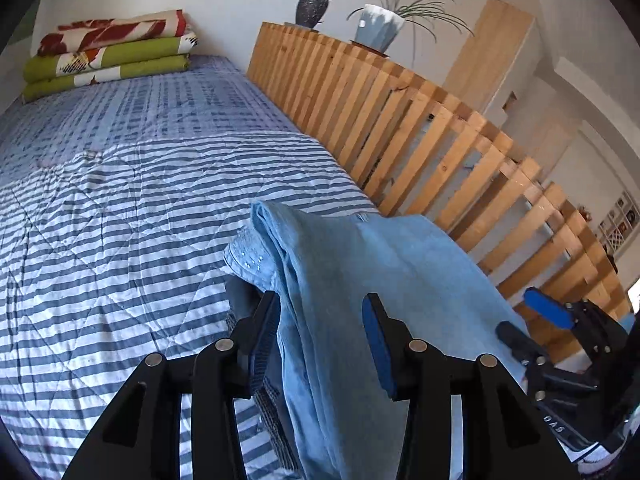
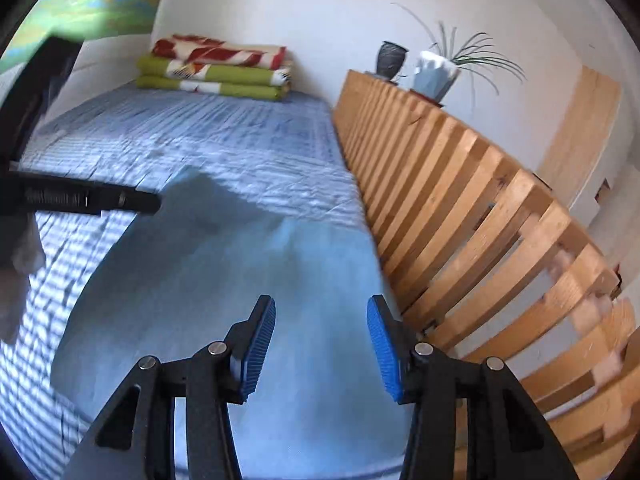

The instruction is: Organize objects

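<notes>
While both claws sit released over the bed (image 1: pixel 120 240), left claw (image 1: pixel 320 320) has its jaws apart with a raised fold of the blue towel (image 1: pixel 380 280) loose between them, not clamped. Right claw (image 2: pixel 322 320) hangs jaws apart above the same towel, nothing gripped. Towel's long axis runs along the wooden slat rail (image 1: pixel 420 128). No readable label on it. Folded blankets (image 1: pixel 108 52) lie at the far end.

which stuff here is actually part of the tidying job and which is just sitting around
In the job:
- light blue cloth on the striped quilt
- left gripper, open over the cloth
- right gripper, open

Just lying about:
- folded blankets
- dark vase
- potted plant
- wooden slat rail
</notes>
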